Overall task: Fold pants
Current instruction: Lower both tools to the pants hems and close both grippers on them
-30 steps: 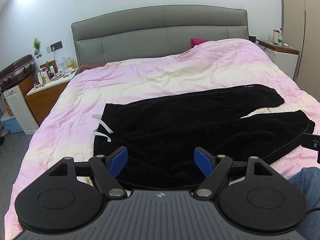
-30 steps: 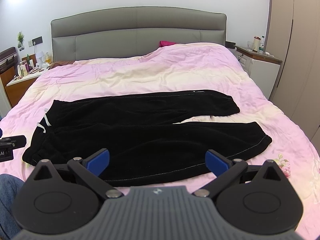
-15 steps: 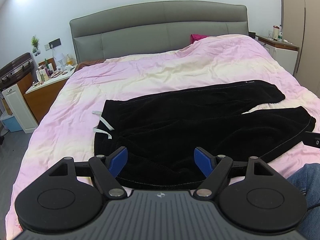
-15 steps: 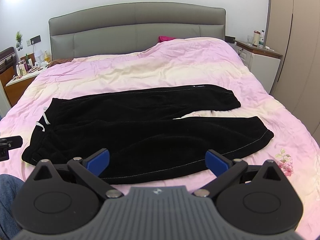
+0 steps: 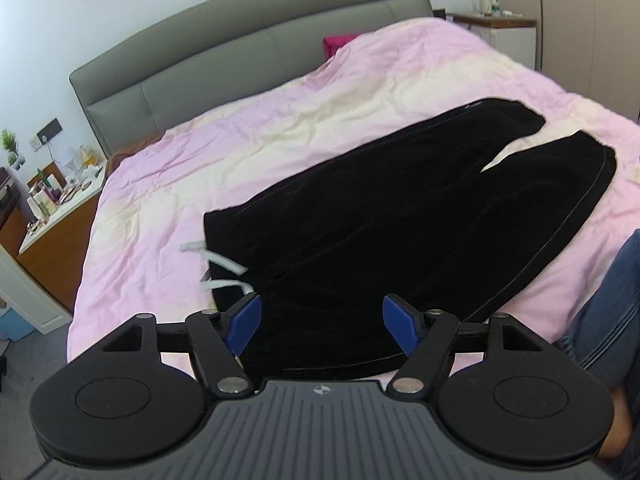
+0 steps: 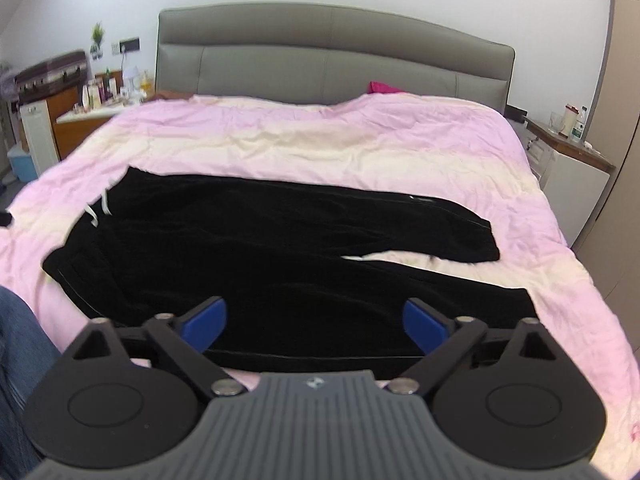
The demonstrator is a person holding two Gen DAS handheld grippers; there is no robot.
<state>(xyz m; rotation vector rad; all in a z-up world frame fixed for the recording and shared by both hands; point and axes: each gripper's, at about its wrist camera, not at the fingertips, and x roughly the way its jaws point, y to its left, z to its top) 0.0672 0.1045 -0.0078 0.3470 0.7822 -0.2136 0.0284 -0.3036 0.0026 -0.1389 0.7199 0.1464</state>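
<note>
Lying flat across the near half of the bed is a pair of soft black pants (image 5: pixel 380 216), spread out and not folded. The waist end points to the left edge of the bed, and two white drawstrings (image 5: pixel 224 268) stick out from it onto the cover. The two legs reach toward the right edge, with a small gap between them near the cuffs. The pants rest on a wrinkly pink and cream bed cover (image 6: pixel 320 140). The left gripper (image 5: pixel 322 320) has blue pads, hangs over the waist end near the front edge of the bed, and its jaws are spread wide with nothing between them. The right gripper (image 6: pixel 316 322) hangs over the near leg, and its jaws are also spread wide and hold nothing. Behind the bed stands a gray padded headboard (image 6: pixel 328 56). A blue jeans leg (image 5: pixel 608 312) shows at the side.
</note>
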